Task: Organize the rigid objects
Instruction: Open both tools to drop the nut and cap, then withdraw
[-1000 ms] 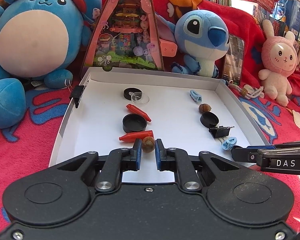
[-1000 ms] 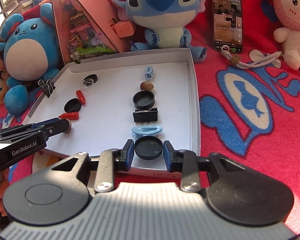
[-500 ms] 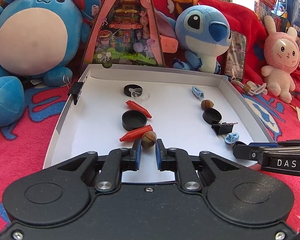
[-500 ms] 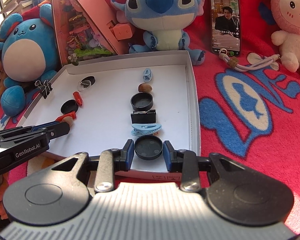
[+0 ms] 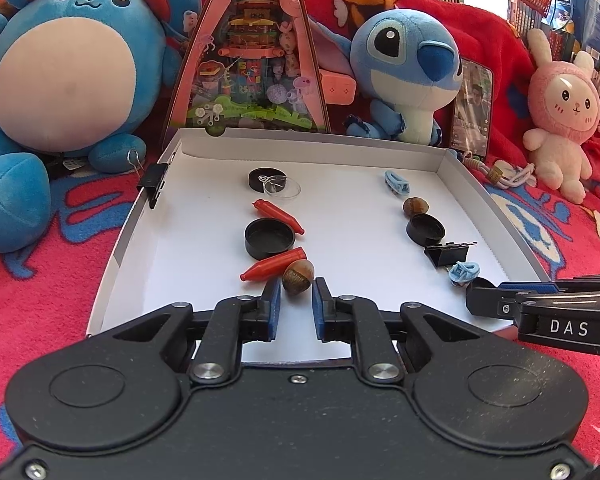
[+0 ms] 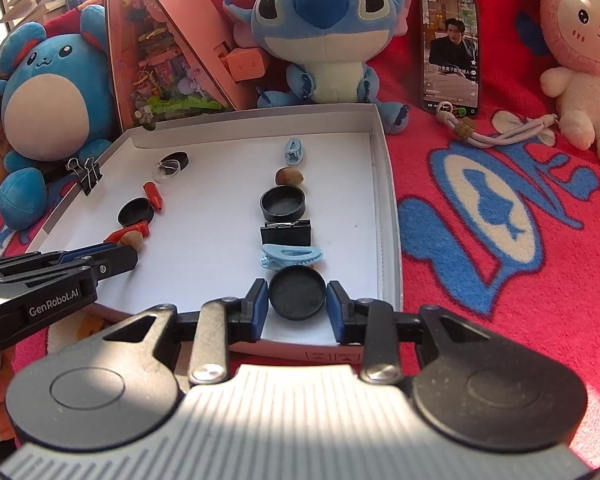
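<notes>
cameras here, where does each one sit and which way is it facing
Left wrist: sits on the left gripper, looking down its opening fingers at a nut in the white tray; the right gripper enters at right.
Right wrist: sits on the right gripper, whose opening fingers flank a black lid; the left gripper enters at left.
Shared: tray, plush toys behind.

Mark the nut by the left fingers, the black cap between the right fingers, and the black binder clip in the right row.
nut point(image 5: 298, 276), left wrist view, its rounded top.
black cap point(image 6: 297, 293), right wrist view, its flat centre.
black binder clip point(image 6: 286, 232), right wrist view, its black body.
</notes>
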`<action>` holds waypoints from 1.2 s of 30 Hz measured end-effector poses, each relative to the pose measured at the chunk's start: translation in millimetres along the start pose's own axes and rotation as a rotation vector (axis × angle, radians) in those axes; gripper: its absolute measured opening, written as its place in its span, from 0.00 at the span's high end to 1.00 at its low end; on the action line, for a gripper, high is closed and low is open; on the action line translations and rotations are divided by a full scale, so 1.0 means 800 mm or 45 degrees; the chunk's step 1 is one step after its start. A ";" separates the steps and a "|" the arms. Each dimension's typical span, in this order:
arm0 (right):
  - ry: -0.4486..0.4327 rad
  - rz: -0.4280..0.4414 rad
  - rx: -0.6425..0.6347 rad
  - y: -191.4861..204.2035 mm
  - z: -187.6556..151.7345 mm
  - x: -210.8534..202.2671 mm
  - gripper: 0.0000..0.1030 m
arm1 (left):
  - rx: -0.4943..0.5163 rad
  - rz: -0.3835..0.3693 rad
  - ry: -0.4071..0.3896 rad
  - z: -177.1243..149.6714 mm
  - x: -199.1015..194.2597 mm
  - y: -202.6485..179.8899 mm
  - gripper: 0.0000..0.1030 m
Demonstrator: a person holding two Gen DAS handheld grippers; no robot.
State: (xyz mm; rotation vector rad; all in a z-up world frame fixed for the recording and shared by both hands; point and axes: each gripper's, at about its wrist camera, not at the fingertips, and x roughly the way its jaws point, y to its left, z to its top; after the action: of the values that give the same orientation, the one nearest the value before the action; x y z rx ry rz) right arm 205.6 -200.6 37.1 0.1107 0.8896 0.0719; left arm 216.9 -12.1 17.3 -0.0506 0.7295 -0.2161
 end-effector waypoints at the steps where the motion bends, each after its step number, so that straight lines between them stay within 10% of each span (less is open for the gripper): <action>1: 0.000 -0.001 -0.002 0.000 0.000 0.000 0.61 | 0.002 0.002 -0.001 0.000 -0.001 0.000 0.82; 36: -0.012 -0.020 -0.021 -0.001 0.000 0.001 0.43 | 0.019 0.018 -0.020 -0.003 -0.005 -0.003 0.53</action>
State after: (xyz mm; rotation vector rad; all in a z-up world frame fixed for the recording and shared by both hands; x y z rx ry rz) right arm 206.1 -200.9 36.2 0.0888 0.8806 0.0641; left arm 212.1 -13.3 17.9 -0.0329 0.7123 -0.2073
